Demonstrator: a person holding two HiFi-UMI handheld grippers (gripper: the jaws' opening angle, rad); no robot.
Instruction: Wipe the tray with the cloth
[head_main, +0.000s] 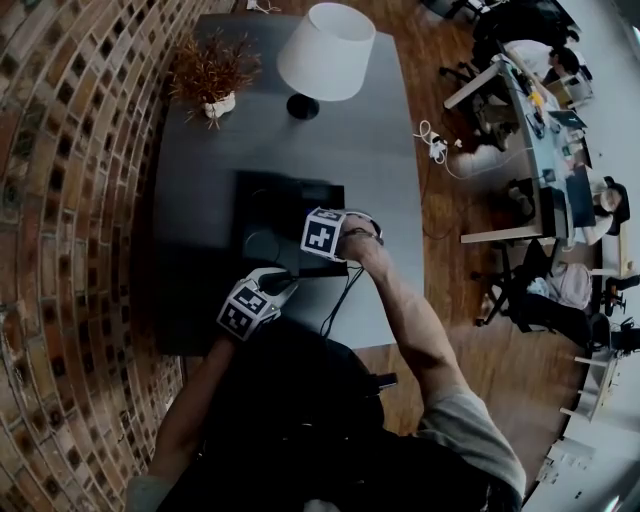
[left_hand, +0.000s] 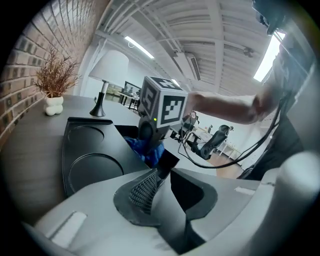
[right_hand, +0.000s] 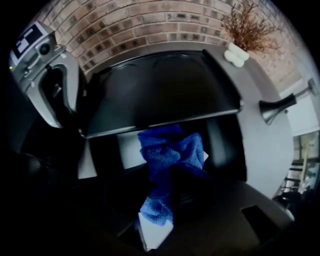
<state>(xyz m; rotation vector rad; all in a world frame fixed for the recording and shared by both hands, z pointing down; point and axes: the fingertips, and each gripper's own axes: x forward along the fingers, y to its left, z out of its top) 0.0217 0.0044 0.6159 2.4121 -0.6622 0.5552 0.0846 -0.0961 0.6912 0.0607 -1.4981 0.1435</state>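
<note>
A dark tray (head_main: 270, 205) with round recesses (left_hand: 92, 170) lies on the grey table (head_main: 390, 200). My left gripper (head_main: 288, 283) is at the tray's near corner, its jaws (left_hand: 160, 172) closed on the tray's thin edge. That side of the tray (right_hand: 160, 95) looks tipped up in the right gripper view. The left gripper (right_hand: 80, 127) also appears there at the upper left. My right gripper (head_main: 330, 252) points straight down, shut on a bunched blue cloth (right_hand: 167, 155). The cloth (left_hand: 145, 148) hangs beside the tray's raised edge. The right fingertips (right_hand: 187, 192) are dark and mostly hidden.
A white lamp (head_main: 325, 55) and a potted dry plant (head_main: 212, 75) stand at the table's far end. A brick wall (head_main: 70, 200) runs along the left. A cable (head_main: 340, 295) trails off the table's near edge. Office desks and chairs (head_main: 540, 200) fill the right.
</note>
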